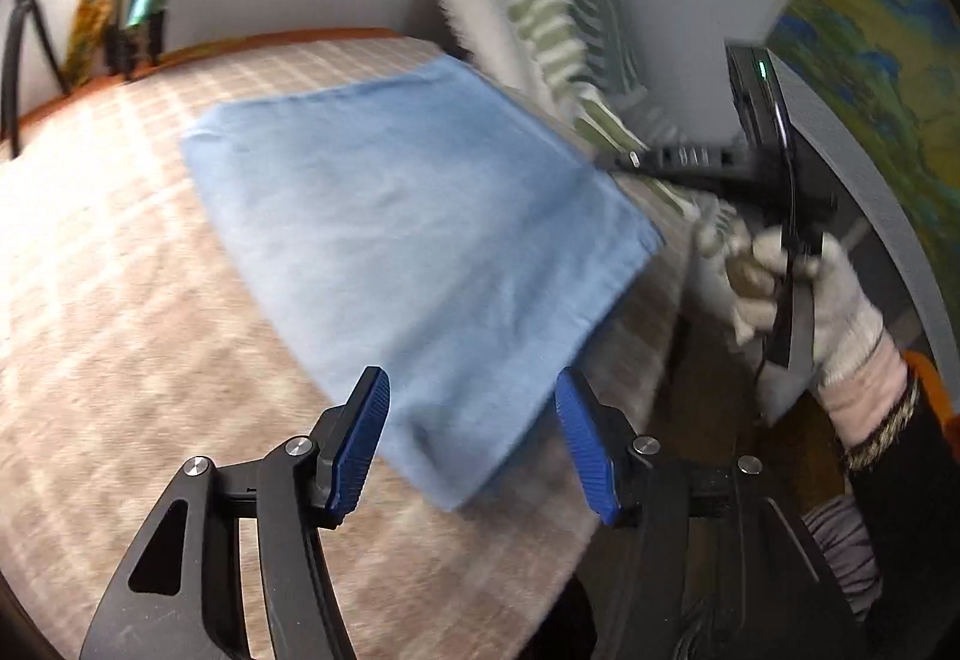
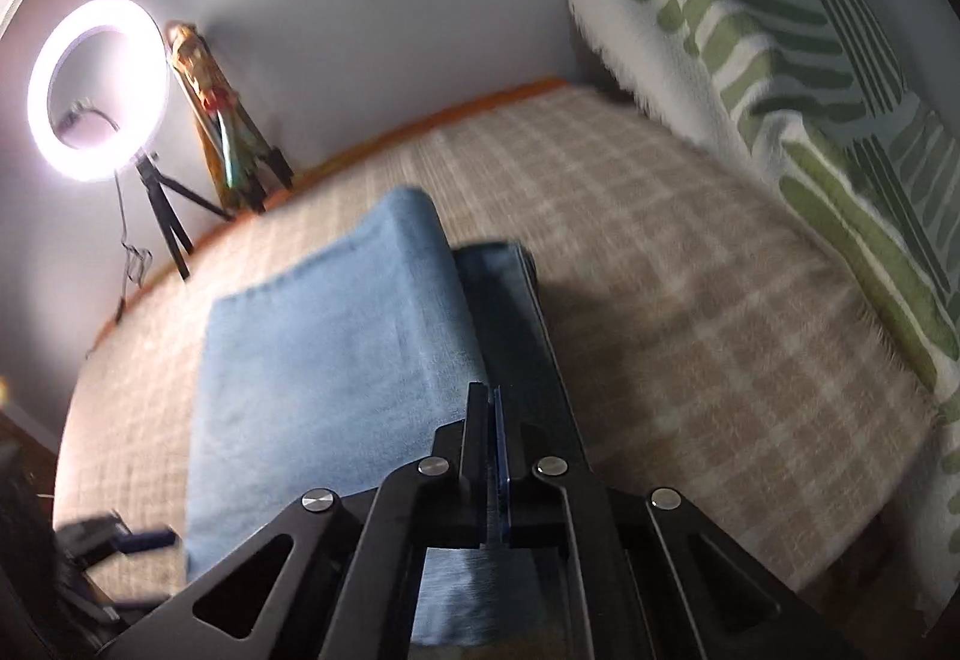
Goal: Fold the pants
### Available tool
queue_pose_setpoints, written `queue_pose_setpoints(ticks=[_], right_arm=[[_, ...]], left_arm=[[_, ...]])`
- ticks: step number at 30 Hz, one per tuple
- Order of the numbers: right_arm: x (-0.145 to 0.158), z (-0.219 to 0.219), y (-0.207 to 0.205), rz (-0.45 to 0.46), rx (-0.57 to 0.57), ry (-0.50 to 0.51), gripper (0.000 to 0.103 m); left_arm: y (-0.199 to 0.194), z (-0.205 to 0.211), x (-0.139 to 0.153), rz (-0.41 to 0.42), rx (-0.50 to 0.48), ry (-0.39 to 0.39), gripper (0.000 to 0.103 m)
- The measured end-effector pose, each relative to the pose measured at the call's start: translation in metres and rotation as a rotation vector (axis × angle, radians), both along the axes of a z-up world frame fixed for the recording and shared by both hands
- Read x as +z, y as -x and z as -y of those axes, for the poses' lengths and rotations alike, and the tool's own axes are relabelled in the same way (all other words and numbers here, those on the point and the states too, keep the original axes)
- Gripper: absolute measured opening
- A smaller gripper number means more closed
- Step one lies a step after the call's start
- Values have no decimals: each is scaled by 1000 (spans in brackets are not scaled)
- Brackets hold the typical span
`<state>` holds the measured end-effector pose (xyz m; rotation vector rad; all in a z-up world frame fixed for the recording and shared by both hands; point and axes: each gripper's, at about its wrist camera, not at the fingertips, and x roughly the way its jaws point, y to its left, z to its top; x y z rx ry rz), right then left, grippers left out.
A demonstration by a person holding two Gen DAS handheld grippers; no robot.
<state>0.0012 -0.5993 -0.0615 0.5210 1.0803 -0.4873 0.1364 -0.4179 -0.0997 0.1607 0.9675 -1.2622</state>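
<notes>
The light blue pants point(image 1: 408, 240) lie folded in a flat rectangle on a beige checked bedspread point(image 1: 120, 312). My left gripper point(image 1: 471, 444) is open, its blue pads either side of the near corner of the pants, holding nothing. My right gripper point(image 1: 636, 159) reaches the far right edge of the pants, held by a gloved hand point(image 1: 798, 300). In the right wrist view my right gripper point(image 2: 491, 408) is shut, with the pants point(image 2: 336, 360) draped up against its left side; a thin blue layer shows between its fingers.
A green and white striped blanket point(image 2: 780, 78) is piled along the right side of the bed. A lit ring light point(image 2: 96, 87) on a tripod stands by the wall at the far left. The bedspread point(image 2: 720, 330) extends to the right of the pants.
</notes>
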Motion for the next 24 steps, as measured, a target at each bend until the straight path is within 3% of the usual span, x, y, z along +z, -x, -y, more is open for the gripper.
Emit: queue_pose_setpoints(ticks=[3,5,6,7,8,11,13,15,24], right_arm=[[-2,-5,-3,-59,35,53,1],[5,-5,-2,-47,32,67,5],[8,-4,-1,-37,26,68,12],[13,-3,0,-20,20,73,31],[16,-3,0,-2,21,74,36],[18,-2,0,23,18,63,41],[16,-1,0,46,14,36,69],[15,-4,-1,55,19,41,81],[4,-14,-14,44,78,58,86]], left_arm=[[-10,-7,4,19,46,-9,57],[-14,-10,6,42,68,-12,57],[-15,-13,8,57,83,-7,57],[-16,-14,9,64,93,-2,57],[-17,-15,10,69,100,2,57],[-19,-19,14,99,131,5,57],[-18,-21,15,125,144,3,57],[-19,-20,16,145,150,-1,57],[-25,-13,18,169,170,10,63]])
